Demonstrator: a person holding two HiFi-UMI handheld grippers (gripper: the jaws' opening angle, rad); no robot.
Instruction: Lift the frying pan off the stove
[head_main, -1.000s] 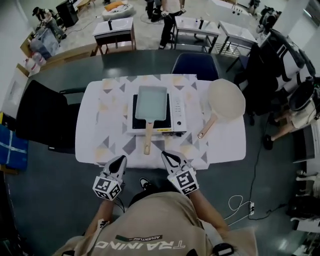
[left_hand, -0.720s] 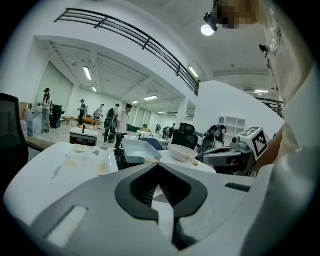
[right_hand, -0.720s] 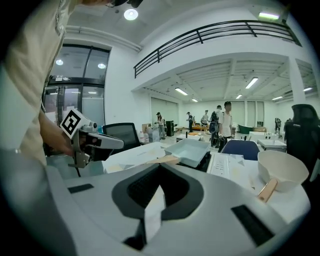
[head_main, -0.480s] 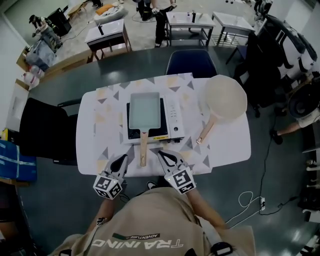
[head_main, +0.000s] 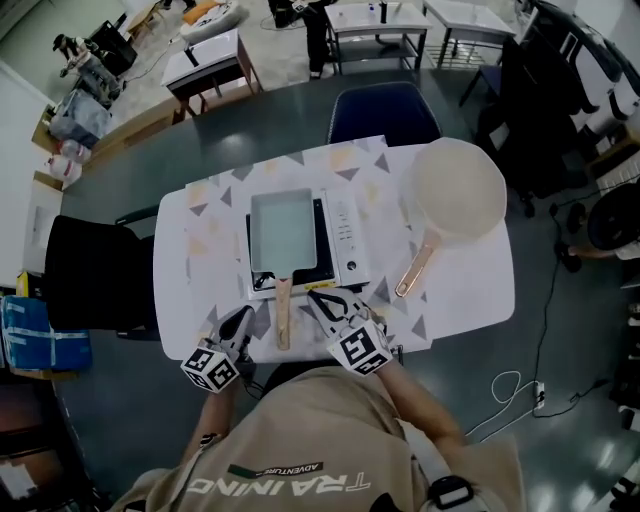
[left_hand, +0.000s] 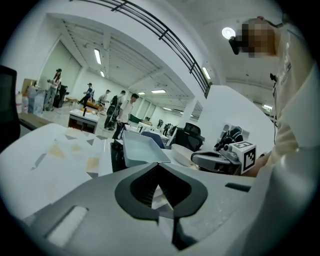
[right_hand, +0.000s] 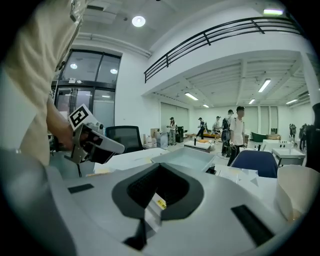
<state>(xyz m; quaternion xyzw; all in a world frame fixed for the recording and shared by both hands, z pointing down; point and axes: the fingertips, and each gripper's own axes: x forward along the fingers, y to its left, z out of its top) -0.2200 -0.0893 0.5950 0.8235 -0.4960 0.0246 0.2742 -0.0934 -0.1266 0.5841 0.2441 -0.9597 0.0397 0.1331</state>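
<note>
Pale rectangular frying pan (head_main: 283, 228), wooden handle (head_main: 283, 318), on stove (head_main: 348, 240)

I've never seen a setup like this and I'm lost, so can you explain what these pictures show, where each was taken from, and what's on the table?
There is no robot: a person holds a two-fingered gripper in each hand. One picture comes from a camera on their head, looking down; the other two come from cameras riding on the grippers. The left gripper and right gripper are at the near edge of the table, fingers closed, holding nothing. On the table sits a portable stove with a rectangular frying pan on it, its wooden handle pointing toward the person. A round cream pan lies to its right.
</note>
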